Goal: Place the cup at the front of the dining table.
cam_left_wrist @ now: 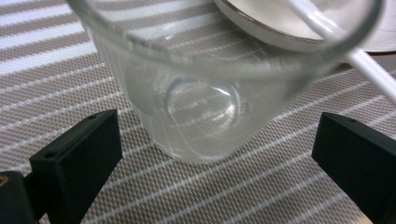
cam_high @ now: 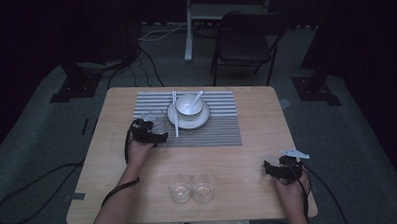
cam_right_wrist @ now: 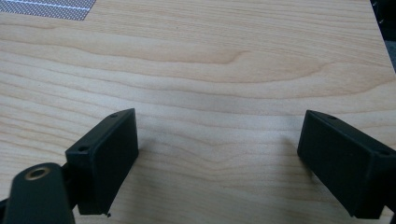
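Observation:
A clear drinking glass (cam_left_wrist: 201, 93) stands upright on the striped placemat (cam_left_wrist: 56, 60), left of the saucer (cam_left_wrist: 261, 23). My left gripper (cam_left_wrist: 217, 126) is open, one jaw on each side of the glass base, and neither pad touches it. From above, the left gripper (cam_high: 154, 133) sits at the placemat's (cam_high: 217, 126) near left corner, just behind the glass (cam_high: 154, 118). My right gripper (cam_high: 278, 169) rests near the table's front right corner. In the right gripper view it (cam_right_wrist: 219, 121) stands open over bare wood with nothing between the jaws.
A white bowl (cam_high: 189, 105) holding a spoon (cam_high: 198, 97) sits on a saucer (cam_high: 188, 122) on the placemat, with a white stick (cam_high: 175, 115) lying beside it. Two more glasses (cam_high: 179, 187) (cam_high: 203, 187) stand at the wooden table's (cam_high: 248, 165) front edge. A chair (cam_high: 244, 40) stands beyond the table.

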`<action>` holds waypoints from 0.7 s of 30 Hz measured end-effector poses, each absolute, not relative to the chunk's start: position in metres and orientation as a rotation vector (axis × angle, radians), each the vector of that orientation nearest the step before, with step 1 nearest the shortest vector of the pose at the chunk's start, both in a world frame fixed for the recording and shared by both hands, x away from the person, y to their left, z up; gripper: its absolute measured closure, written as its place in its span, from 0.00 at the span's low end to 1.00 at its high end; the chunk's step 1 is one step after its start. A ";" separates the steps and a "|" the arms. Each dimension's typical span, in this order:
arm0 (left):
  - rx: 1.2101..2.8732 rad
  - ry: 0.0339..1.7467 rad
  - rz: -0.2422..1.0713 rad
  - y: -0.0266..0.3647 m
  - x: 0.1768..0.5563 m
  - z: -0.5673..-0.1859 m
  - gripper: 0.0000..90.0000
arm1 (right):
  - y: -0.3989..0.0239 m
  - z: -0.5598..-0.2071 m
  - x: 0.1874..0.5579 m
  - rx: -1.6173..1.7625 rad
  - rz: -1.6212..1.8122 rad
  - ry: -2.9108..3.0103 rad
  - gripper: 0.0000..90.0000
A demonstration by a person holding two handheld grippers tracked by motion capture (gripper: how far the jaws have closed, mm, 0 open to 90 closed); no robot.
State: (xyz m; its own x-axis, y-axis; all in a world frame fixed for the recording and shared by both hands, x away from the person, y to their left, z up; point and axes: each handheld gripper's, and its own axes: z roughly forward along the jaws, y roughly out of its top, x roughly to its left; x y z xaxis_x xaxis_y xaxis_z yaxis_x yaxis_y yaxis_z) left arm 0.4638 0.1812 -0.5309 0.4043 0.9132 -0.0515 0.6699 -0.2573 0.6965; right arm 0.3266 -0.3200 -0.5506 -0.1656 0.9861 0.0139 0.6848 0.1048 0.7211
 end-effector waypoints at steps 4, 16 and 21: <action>2.016 1.326 0.473 0.183 0.457 -0.529 0.02 | -0.320 -0.551 0.327 1.625 0.827 1.909 0.13; 2.027 1.287 0.420 0.192 0.436 -0.524 0.02 | -0.320 -0.551 0.327 1.625 0.827 1.909 0.13; 2.034 1.244 0.408 0.196 0.425 -0.520 0.02 | -0.320 -0.551 0.327 1.625 0.827 1.909 0.13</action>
